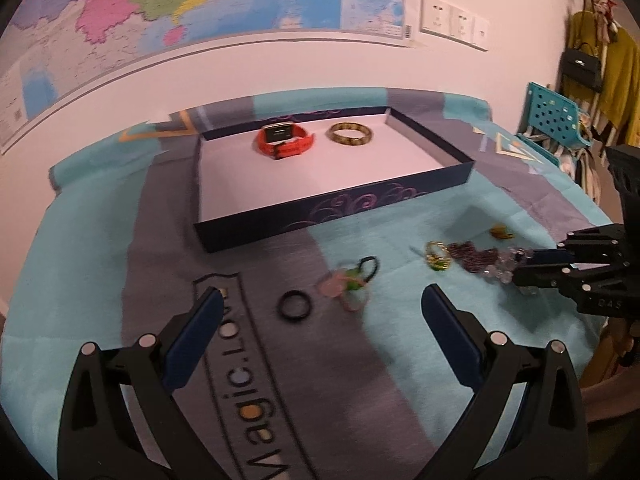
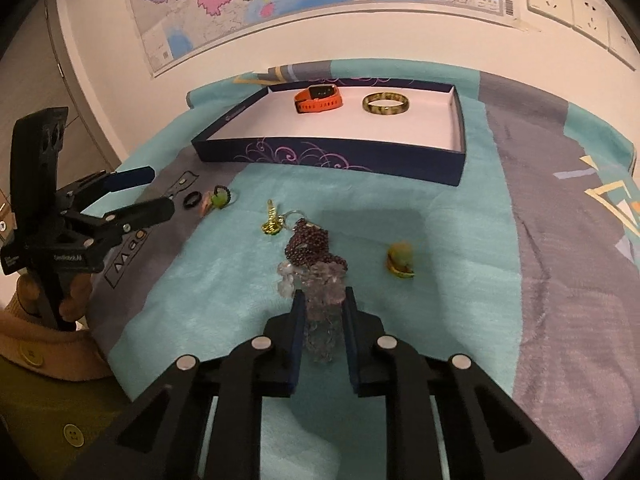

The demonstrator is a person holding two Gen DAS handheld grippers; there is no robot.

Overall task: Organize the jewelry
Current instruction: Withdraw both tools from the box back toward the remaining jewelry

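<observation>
right hand-held gripper (image 2: 323,300) clamping clear bead bracelet (image 2: 320,312), lengthwise between fingers

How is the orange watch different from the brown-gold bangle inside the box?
The orange watch has a perforated strap and a dark rectangular face; the bangle is a plain mottled brown-gold ring. In the right wrist view the watch lies left of the bangle, apart from it. Both rest on the box's pale floor near its far wall.

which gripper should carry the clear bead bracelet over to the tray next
Right. The right gripper already has its fingers closed around the clear bead bracelet, so it likely only needs to lift it into the tray. The left gripper is open and empty, over the black ring.
</observation>
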